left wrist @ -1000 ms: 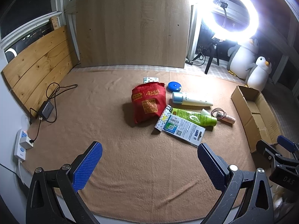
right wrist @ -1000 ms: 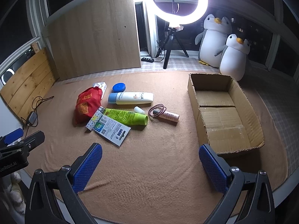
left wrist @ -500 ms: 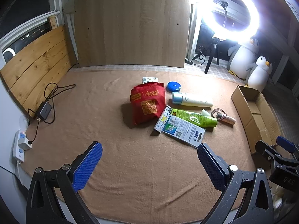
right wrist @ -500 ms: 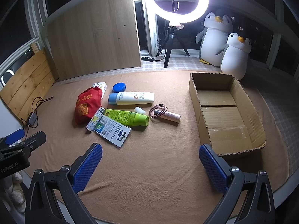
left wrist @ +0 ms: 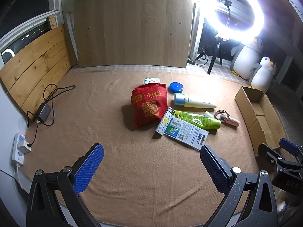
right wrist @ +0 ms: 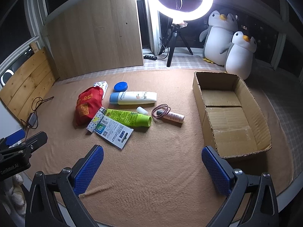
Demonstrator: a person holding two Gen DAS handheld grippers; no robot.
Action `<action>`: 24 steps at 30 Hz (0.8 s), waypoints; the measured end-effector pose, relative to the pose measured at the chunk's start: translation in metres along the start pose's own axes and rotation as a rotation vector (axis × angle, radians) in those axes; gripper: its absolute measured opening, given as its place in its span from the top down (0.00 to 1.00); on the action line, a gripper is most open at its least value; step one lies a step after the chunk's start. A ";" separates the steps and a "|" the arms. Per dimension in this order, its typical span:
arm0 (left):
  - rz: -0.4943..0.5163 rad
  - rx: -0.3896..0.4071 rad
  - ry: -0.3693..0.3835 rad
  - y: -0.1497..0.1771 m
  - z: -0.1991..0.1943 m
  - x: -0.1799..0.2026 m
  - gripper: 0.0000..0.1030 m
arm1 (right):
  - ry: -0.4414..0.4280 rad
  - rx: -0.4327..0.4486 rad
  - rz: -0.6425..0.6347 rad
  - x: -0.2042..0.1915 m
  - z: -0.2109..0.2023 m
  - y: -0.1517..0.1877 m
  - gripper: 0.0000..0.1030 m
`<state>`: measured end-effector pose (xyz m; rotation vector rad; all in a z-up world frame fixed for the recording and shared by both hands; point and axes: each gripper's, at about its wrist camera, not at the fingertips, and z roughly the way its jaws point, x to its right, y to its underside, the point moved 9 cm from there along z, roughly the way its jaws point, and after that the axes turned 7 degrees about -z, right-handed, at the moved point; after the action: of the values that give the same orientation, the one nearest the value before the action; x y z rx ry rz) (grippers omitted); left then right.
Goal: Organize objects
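The left gripper (left wrist: 151, 167) and right gripper (right wrist: 152, 168) both hang over the near edge of the tan blanket (right wrist: 151, 170), jaws spread wide apart and holding nothing. Open blanket lies between the grippers and the clutter, and more to the left as far as the wooden boards (left wrist: 37, 64). The cardboard box (right wrist: 248, 102) sits at the right, top open; only its bare cardboard floor shows inside. The items lie in a cluster at mid-blanket, well apart from the box: a red bag (right wrist: 87, 104), a white tube (right wrist: 135, 97), a green tube (right wrist: 130, 117) partly under a printed packet (right wrist: 113, 130), a blue lid (right wrist: 120, 86) and a small pink bottle (right wrist: 173, 116) with a hair tie (right wrist: 160, 110) looped over it.
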<state>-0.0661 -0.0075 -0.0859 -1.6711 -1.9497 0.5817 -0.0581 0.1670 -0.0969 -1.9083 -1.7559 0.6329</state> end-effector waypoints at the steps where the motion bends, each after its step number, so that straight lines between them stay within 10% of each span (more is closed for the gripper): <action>1: 0.001 0.000 0.000 0.000 0.000 0.000 0.00 | 0.001 0.000 0.000 0.000 0.000 0.000 0.01; 24: -0.014 -0.019 -0.021 -0.003 0.019 -0.017 0.00 | -0.012 -0.021 -0.021 -0.004 0.012 -0.003 0.01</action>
<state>-0.0784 -0.0247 -0.1007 -1.6676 -1.9860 0.5799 -0.0682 0.1636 -0.1047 -1.9010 -1.7941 0.6220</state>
